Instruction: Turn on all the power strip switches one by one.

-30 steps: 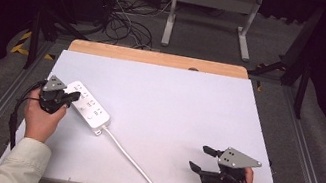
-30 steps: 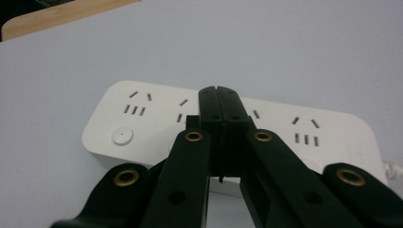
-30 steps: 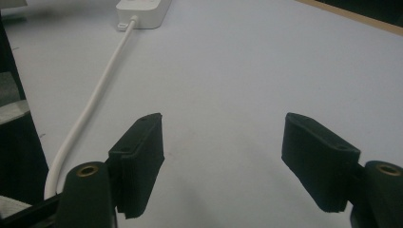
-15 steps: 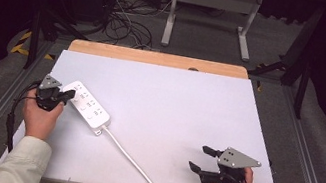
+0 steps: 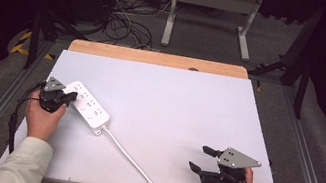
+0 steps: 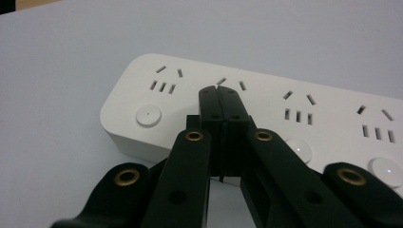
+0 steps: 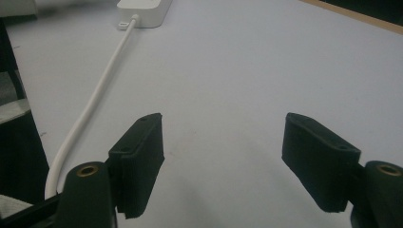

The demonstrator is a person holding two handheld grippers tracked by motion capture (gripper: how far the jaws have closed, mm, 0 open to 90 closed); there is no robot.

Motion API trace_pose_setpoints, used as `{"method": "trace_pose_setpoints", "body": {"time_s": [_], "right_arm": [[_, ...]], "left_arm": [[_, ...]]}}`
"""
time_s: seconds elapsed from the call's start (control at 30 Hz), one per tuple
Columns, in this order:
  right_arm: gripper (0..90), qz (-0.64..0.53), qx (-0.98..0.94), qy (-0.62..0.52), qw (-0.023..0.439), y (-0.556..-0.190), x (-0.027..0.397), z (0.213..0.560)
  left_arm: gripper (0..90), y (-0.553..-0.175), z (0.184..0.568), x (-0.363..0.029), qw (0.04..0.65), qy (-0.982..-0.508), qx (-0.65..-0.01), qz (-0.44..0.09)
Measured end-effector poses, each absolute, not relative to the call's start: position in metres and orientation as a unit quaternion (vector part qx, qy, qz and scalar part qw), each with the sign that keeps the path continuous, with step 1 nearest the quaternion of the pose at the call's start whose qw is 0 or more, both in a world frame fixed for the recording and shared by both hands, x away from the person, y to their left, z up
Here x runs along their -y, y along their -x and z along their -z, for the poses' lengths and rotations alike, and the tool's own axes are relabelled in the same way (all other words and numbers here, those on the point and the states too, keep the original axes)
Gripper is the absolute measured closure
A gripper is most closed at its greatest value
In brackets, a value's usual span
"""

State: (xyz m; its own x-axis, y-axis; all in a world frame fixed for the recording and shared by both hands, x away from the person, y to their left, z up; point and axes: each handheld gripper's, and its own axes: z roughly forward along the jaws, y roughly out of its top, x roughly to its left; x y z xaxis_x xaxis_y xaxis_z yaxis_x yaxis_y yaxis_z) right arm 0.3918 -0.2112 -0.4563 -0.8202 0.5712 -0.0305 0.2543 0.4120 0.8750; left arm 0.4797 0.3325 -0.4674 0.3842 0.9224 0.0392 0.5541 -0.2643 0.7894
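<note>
In the high view, your left gripper sits at the left edge of the white table, its closed tips resting at the near-left end of the white power strip. The strip lies slantwise on the left part of the table, and its white cable runs from its lower right end toward the table's near edge. Your right gripper rests near the table's near right corner, well apart from the strip, jaws spread with nothing between them (the grey three-cornered plate on top faces up). In the left gripper view, the left gripper shows both jaws pressed flat together, pad against pad, with no object clamped; the tips lie over the strip's top face, at the second socket group from its rounded end, above the row of round buttons. Whether the tips actually touch the surface cannot be told. In the right gripper view, the right gripper holds its jaws wide apart over bare table; the cable runs past the left jaw up to the strip's end at the top edge.
</note>
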Motion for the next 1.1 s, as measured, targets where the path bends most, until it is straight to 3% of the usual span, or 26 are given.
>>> {"method": "trace_pose_setpoints", "body": {"time_s": [1.1], "right_arm": [[30.4, -0.482, -0.824, -0.248, 0.165, -0.3907, 0.2118, 0.4556]], "left_arm": [[90.0, -0.4802, 0.4726, -0.3314, 0.351, -0.753, -0.493, -0.26]]}}
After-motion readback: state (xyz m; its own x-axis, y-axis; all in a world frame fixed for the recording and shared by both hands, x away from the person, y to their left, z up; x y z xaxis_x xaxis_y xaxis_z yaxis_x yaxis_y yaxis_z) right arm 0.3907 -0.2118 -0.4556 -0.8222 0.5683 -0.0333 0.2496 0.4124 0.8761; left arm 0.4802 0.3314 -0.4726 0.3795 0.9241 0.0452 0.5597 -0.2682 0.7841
